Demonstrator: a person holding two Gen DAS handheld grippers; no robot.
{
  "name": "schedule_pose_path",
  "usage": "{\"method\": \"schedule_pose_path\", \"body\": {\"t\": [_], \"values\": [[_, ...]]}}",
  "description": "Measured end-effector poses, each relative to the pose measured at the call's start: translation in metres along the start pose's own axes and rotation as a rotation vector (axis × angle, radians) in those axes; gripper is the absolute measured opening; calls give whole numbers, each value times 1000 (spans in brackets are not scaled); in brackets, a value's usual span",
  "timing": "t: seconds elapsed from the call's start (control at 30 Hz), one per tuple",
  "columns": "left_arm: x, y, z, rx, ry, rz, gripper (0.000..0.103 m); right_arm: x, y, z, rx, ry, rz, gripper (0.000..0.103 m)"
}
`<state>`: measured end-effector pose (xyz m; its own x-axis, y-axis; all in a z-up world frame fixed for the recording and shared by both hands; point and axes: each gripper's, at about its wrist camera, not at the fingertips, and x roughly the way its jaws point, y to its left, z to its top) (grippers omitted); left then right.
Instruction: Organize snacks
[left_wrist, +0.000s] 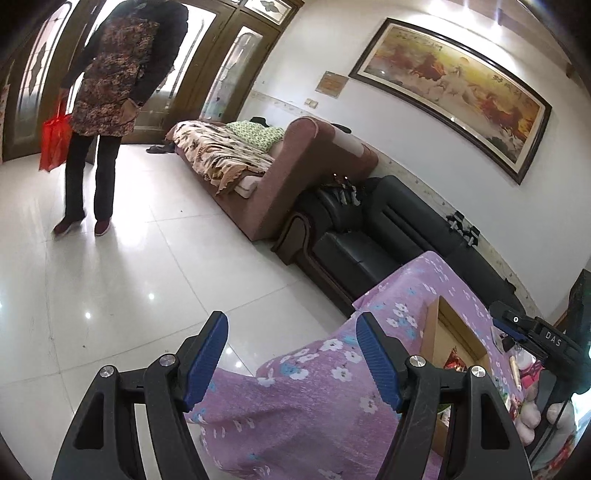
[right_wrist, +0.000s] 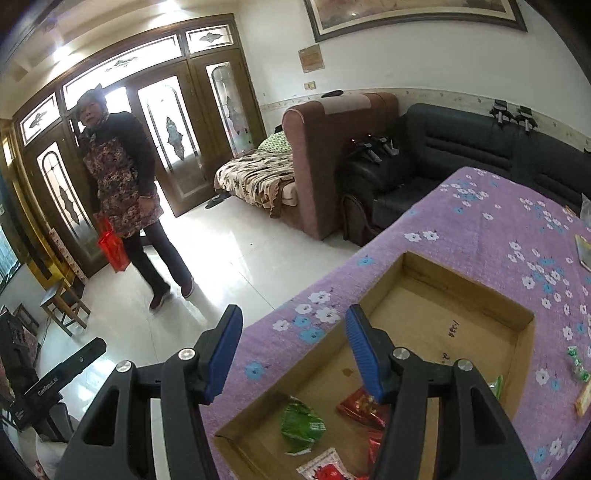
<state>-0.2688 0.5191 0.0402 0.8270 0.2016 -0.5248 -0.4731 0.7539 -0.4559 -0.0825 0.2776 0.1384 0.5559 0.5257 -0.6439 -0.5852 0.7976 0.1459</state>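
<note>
A shallow cardboard box lies on a table with a purple flowered cloth. In its near end lie a green packet, a red packet and a red-and-white packet. My right gripper hovers open over the box's near left corner, nothing between its blue pads. Small green candies and a yellow pack lie loose on the cloth right of the box. My left gripper stands open and empty above the cloth's hanging corner, left of the box.
A person with a red bag stands on the white tiled floor by the wooden doors. A brown sofa with a blanket and a black sofa line the wall beyond the table. A small stool stands at the left.
</note>
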Motion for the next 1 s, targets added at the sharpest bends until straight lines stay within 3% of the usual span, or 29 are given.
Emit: {"method": "schedule_pose_path", "body": {"t": [0.73,1.0], "values": [[-42,-69,-1,115,-52,-46,75,-61,-47,-19,68,-55,2,58],[-41,-101,-12,155,-23,-137,75,-98,-55,-43,65,-92,-35,59]]}}
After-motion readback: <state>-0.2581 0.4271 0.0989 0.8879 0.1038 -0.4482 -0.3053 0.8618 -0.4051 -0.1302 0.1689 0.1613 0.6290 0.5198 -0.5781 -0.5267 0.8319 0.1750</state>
